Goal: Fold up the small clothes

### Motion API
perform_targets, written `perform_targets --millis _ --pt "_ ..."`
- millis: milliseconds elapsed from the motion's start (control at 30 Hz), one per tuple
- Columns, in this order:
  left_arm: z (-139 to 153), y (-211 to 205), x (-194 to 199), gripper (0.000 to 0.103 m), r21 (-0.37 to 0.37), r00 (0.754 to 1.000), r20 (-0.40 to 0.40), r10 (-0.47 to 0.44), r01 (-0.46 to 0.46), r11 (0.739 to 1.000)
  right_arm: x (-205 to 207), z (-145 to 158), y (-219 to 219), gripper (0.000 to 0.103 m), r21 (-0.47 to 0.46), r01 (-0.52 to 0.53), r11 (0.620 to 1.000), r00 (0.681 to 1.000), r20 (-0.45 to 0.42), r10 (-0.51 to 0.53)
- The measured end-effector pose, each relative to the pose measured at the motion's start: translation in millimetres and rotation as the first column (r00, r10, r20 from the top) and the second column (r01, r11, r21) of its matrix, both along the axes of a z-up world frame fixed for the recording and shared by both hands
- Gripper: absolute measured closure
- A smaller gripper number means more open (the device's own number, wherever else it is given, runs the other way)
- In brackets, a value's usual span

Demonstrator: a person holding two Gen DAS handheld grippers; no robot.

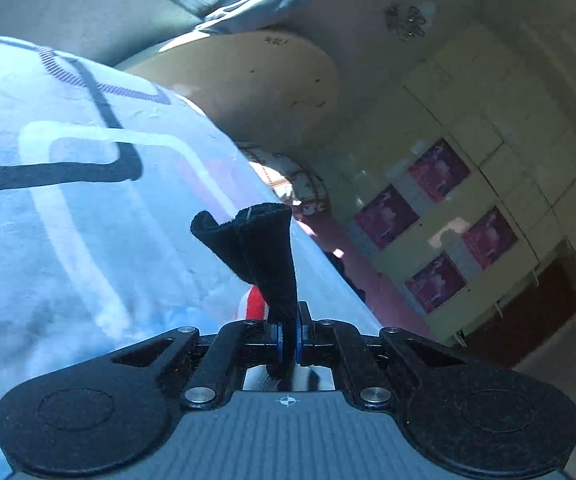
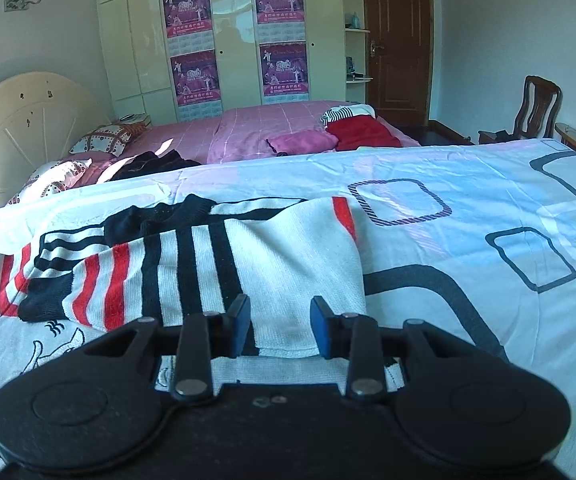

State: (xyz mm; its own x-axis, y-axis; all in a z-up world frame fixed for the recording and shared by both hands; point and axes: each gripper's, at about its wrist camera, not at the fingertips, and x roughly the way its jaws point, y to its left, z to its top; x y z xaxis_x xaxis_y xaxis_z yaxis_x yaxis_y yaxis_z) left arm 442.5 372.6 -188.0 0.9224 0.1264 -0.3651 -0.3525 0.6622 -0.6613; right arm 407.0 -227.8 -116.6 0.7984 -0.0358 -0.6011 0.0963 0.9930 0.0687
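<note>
Left wrist view shows the left tongs [image 1: 288, 340] clenched on a black cuff [image 1: 262, 248] of the striped sweater [image 2: 216, 264], which lies rumpled on the bed sheet [image 2: 468, 208]; right tongs [image 2: 278, 330] gape over its hem. Soft, limp knit likely sags, so edges suit gripping

White sweater [image 2: 248, 264] striped black and red (black cuff [image 1: 264, 248]) on white, black-outlined-squares sheet [image 2: 468, 208].

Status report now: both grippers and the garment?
Left gripper shut on black knit cuff. Right gripper open over striped white knit sweater. Nothing in the way.
</note>
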Motion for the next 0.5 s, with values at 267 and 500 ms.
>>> perform_targets --millis 267,500 --pt "38.4 -178.5 61.8 0.098 0.244 0.944 -0.074 -0.322 0.33 0.912 5.9 0.0 -35.3 0.069 0.028 -0.028 0.999 1.0 0.014 0.027" --pt "32.9 -315.5 94.4 0.098 0.314 0.859 -0.161 -0.485 0.511 0.8 2.6 6.3 -75.0 0.069 0.029 -0.02 0.999 0.999 0.032 0.019"
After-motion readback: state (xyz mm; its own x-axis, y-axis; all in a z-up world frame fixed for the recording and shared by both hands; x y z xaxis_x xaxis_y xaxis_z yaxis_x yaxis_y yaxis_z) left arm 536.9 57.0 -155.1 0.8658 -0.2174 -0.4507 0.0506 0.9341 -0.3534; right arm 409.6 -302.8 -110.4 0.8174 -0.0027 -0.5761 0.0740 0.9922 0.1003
